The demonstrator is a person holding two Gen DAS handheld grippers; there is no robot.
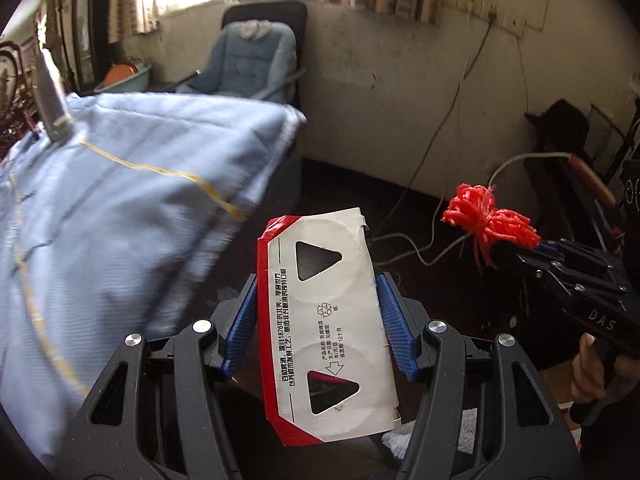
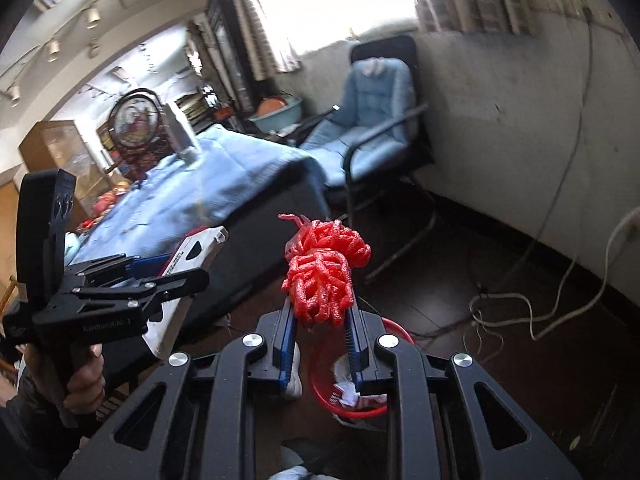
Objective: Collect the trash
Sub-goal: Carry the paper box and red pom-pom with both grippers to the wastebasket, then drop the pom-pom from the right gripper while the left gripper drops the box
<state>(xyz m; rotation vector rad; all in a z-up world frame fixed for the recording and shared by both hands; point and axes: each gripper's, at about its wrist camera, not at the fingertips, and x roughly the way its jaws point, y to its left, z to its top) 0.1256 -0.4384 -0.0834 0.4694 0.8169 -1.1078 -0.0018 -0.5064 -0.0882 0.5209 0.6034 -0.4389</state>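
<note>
I am carrying two pieces of trash at once: my left tool [image 1: 316,316] is gripping a flattened red-and-white cardboard carton [image 1: 326,320] by its long edges, and my right tool [image 2: 320,320] is clenching a bundle of red foam netting [image 2: 322,276]. Both are hanging in the air above the dark floor [image 2: 460,280], beside the blue-covered bed [image 1: 120,200]. Pick-up looks done and the drop is what is left, since a red basket [image 2: 320,394] (already holding some crumpled scraps) is showing just below my right tool.
</note>
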